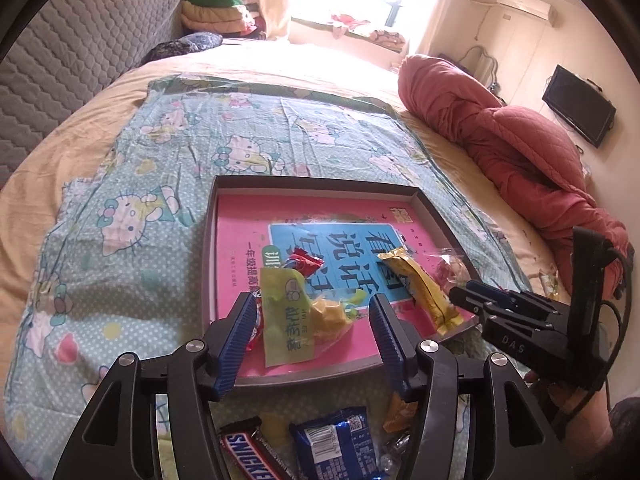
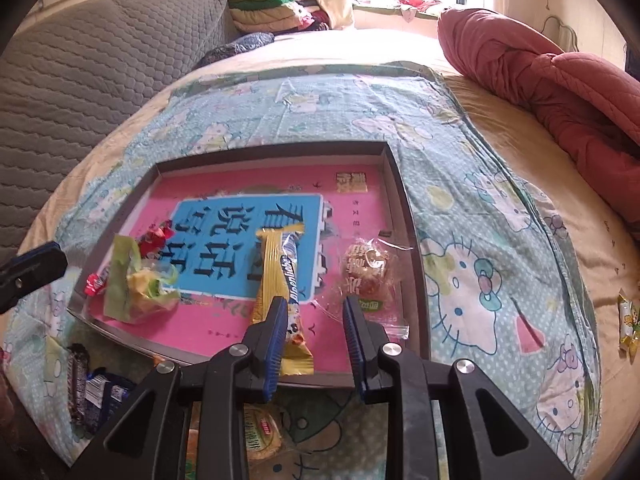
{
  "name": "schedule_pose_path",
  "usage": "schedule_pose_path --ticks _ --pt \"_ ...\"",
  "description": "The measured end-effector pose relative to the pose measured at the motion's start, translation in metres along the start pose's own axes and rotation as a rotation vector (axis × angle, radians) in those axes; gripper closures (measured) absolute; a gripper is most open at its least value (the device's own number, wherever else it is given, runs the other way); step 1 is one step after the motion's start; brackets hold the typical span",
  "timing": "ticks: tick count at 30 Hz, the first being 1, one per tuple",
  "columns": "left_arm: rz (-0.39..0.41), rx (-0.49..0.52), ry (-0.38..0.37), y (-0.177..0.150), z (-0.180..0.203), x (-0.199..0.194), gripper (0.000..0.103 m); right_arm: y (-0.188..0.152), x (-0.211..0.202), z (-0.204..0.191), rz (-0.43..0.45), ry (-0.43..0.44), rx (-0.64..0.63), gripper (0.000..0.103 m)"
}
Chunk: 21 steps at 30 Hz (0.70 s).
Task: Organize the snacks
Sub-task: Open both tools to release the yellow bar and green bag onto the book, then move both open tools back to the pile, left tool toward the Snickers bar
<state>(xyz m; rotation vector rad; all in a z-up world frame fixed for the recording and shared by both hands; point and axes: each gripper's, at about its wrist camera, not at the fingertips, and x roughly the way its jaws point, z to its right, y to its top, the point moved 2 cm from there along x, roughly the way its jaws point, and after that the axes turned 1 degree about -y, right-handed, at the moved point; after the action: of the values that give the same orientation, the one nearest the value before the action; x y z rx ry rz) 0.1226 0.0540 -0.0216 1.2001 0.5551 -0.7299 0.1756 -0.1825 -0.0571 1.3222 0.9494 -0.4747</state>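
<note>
Nearest the left wrist camera, a Snickers bar and a blue-wrapped snack lie on the cartoon-cat blanket, just short of the shallow grey tray. Above them the left gripper stands wide apart with nothing between its fingers, hovering over a green-and-yellow packet at the tray's near edge. A small red candy sits just beyond that packet, and a long yellow bar lies to the right. Further right, the right gripper reaches in over the tray's near right corner; from here its spread cannot be told.

From the right wrist camera, a round packaged biscuit lies closest, on the blanket below the tray. The right gripper is spread, holding nothing, its left finger over the yellow bar's near end and a clear-wrapped reddish sweet just beyond its right finger. A small yellow packet lies far right on the bed.
</note>
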Motion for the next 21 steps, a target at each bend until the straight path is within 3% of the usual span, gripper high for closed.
schedule_pose_path --ticks 21 --pt "-0.003 -0.02 0.05 -0.007 -0.011 -0.029 0.034 0.004 -0.064 0.003 0.101 0.117 0.056 0.047"
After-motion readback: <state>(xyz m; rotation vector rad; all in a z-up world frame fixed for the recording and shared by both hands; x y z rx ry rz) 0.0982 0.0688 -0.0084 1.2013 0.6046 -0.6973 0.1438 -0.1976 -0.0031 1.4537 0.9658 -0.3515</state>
